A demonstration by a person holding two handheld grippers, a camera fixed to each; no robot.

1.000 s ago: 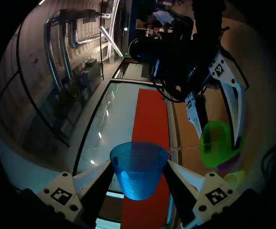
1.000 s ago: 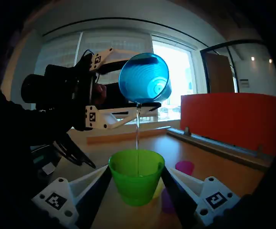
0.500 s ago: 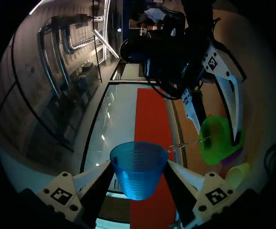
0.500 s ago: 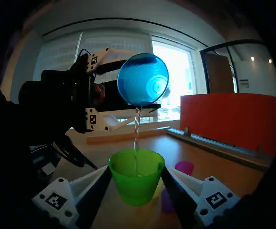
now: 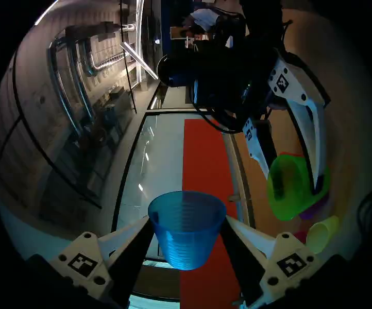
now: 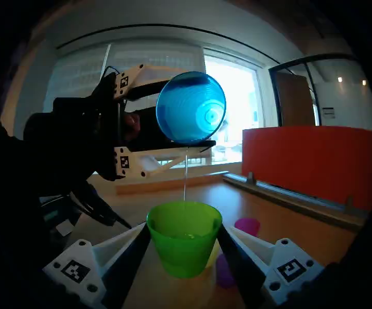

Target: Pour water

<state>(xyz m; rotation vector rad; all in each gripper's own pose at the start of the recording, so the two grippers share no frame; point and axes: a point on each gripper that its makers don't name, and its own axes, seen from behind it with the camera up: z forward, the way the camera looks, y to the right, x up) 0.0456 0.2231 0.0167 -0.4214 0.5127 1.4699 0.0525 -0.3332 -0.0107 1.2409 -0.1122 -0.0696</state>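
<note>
the left gripper (image 5: 187, 222) clenches the translucent blue plastic cup (image 6: 191, 107) tipped above the bright green plastic cup (image 6: 184, 244) clamped in the right gripper (image 6: 184, 227), a thin thread of water (image 6: 185, 175) falling in; the pour looks nearly done, so next comes righting the blue one.

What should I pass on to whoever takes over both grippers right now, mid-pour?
Left gripper: shut on the blue cup, which is tipped on its side above the green cup.
Right gripper: shut on the green cup, held upright.
Done: a thin stream of water falls from the blue cup's rim into the green cup, which holds a little water.
Left: the blue cup looks nearly empty, so probably let the trickle end, then tip it back upright. Keep the green cup steady under the stream.
A pink cup stands on the table beyond.
</note>
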